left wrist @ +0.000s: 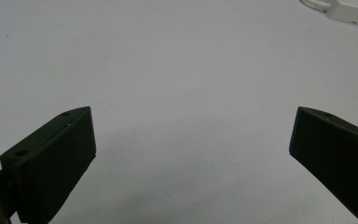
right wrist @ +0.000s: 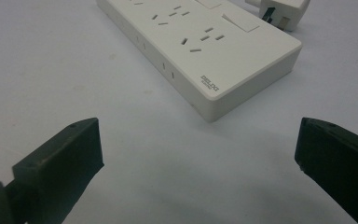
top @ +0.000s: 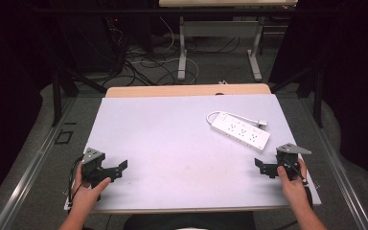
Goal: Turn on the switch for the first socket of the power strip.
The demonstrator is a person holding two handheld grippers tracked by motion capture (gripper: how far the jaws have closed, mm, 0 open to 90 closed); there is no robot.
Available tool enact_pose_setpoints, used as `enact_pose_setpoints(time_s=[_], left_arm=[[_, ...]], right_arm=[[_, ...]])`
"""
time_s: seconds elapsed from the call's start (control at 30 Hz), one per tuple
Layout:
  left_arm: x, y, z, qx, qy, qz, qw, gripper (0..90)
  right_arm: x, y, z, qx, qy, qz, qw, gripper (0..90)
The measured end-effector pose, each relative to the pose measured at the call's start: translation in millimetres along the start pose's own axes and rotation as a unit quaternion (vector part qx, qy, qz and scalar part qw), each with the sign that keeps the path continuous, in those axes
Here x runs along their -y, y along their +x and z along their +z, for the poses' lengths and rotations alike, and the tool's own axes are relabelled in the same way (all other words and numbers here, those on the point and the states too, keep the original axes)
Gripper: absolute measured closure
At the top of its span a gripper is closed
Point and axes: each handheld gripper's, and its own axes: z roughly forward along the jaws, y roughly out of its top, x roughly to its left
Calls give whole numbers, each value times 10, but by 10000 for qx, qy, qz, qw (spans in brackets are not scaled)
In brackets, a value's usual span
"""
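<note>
A white power strip (top: 240, 130) lies on the white table (top: 172, 143) at the right, its cable (top: 218, 114) looped behind it and its plug (top: 262, 123) beside it. In the right gripper view the power strip (right wrist: 205, 42) sits just ahead of the jaws, with the plug (right wrist: 284, 11) at the top. My right gripper (top: 264, 166) rests near the table's right front, open and empty (right wrist: 196, 149). My left gripper (top: 117, 168) rests at the left front, open and empty (left wrist: 191, 144). A corner of the power strip (left wrist: 349, 10) shows at the top right of the left gripper view.
Beyond the table's far edge (top: 187, 90) stands another table's metal frame (top: 183, 48), with tangled cables (top: 139, 62) on the floor. Dark stands (top: 57, 91) flank the table on both sides.
</note>
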Motion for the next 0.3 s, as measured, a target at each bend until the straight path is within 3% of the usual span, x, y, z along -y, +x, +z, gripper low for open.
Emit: enact_pose_setpoints(time_s=[0.3], left_arm=[[-1,-1,-1,4,-3,13,10000,2]], right_arm=[[0,-20,-21,74,-51,95,9999,2]])
